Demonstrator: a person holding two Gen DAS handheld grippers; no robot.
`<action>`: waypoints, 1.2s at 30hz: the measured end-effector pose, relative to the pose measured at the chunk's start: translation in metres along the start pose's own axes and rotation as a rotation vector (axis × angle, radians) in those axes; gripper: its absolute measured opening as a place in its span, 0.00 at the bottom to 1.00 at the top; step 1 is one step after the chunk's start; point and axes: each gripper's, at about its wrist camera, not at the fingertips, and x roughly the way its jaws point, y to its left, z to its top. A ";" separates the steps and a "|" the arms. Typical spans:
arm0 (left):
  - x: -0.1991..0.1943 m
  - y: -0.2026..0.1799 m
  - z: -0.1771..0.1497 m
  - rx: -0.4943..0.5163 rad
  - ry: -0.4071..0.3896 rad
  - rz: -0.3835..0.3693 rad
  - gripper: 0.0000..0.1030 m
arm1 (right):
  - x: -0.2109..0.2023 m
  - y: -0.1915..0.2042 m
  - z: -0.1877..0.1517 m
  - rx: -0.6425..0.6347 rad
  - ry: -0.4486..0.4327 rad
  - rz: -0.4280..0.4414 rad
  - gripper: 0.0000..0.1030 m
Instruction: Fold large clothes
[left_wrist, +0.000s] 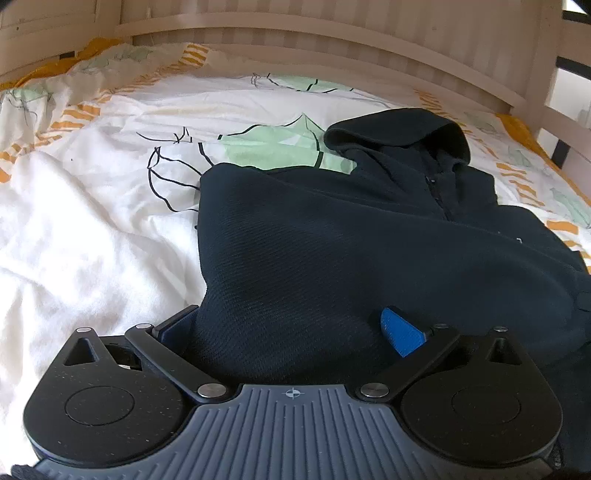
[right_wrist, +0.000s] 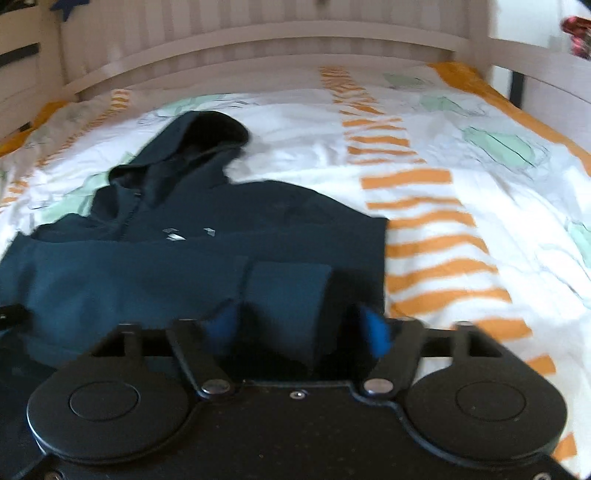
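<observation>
Hoodie (left_wrist: 332, 229), dark navy with a zip front, lies spread on a bed, its hood (left_wrist: 402, 133) pointing toward the pale wooden slatted headboard (left_wrist: 332, 33) at the far end. It rests on a white duvet (left_wrist: 92, 221) printed with pale green leaf shapes, thin black outlines and orange stripes. In the left wrist view, the left gripper (left_wrist: 291, 328) sits low at the near edge of the garment with its jaws spread wide; a thick bulge of navy fabric fills the gap between them, covering most of the left finger, while the blue pad of the right finger (left_wrist: 400, 332) shows beside the cloth. The jaws are not pressed together on the fabric, and whether the pads actually pinch it cannot be told. In the right wrist view, which is blurred, the right gripper (right_wrist: 295, 328) is also at the hoodie's near edge, jaws well apart, with a folded sleeve cuff (right_wrist: 288, 295) standing between the two blue pads (right_wrist: 373, 332). The cuff looks close to both pads, but the blur hides whether either touches it. Small pale marks (right_wrist: 173, 234) show on the chest of the hoodie near the zip. To the right of the garment the orange stripes of the duvet run toward the headboard.
</observation>
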 end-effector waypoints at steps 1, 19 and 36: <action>0.000 0.000 0.000 0.002 -0.002 0.002 1.00 | -0.001 -0.004 -0.004 0.026 -0.011 0.006 0.78; -0.031 -0.007 0.013 0.031 -0.037 0.022 1.00 | -0.016 -0.021 -0.007 0.134 -0.030 0.070 0.99; -0.125 -0.055 -0.029 0.083 -0.069 0.061 0.99 | -0.111 0.025 -0.051 0.065 -0.043 0.139 0.99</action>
